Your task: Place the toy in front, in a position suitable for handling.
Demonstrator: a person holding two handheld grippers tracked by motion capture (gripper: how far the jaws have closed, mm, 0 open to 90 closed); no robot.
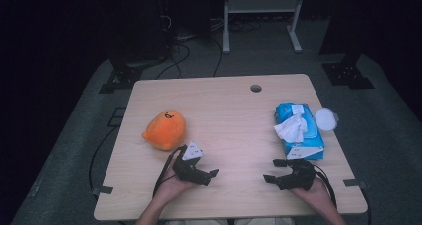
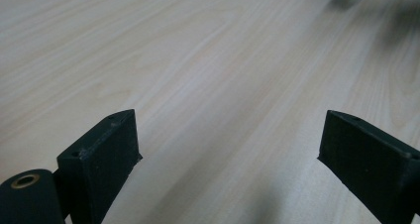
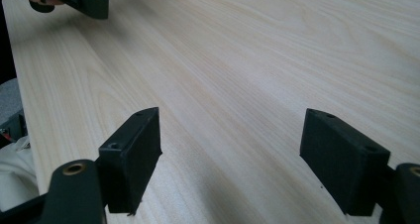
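Observation:
An orange plush toy [image 1: 164, 130] with a small face lies on the left half of the wooden table [image 1: 234, 115]. On the right lies a blue wipes pack [image 1: 299, 132] with a white wipe [image 1: 290, 128] sticking out of its top. My left gripper [image 1: 211, 177] rests low near the front edge, just below the plush, pointing right. Its jaws stand open over bare wood [image 2: 228, 149]. My right gripper [image 1: 271, 170] sits in front of the wipes pack, pointing left, open with nothing between its jaws [image 3: 230, 149].
A round white lid [image 1: 326, 119] lies beside the wipes pack near the right edge. A cable hole [image 1: 256, 88] is at the back of the table. Cables and metal stands sit on the floor behind.

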